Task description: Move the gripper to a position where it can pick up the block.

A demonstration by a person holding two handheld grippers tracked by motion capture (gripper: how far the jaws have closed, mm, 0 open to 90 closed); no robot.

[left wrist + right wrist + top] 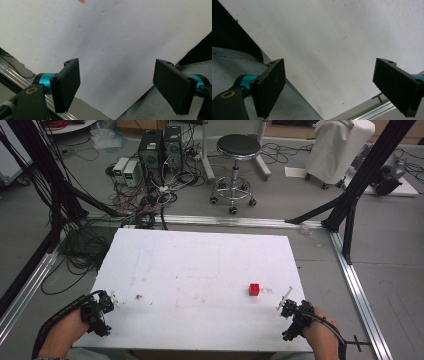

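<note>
A small red cube (254,289) sits on the white table (200,265), right of centre. My left gripper (101,310) is over the table's front left corner, held in a hand. Its black jaws stand wide apart in the left gripper view, so the left gripper (117,75) is open with nothing but bare table between them. My right gripper (294,316) is at the front right corner, a short way nearer than the cube and to its right. The right gripper (329,75) is open too, with nothing between its pads (270,82).
A brownish stain (138,297) marks the table near the left gripper. A thin white stick (286,295) lies by the right gripper. Beyond the table are a black stool (239,150), computer towers (160,147) with tangled cables, and black frame posts (365,175). Aluminium rails (357,290) border the floor.
</note>
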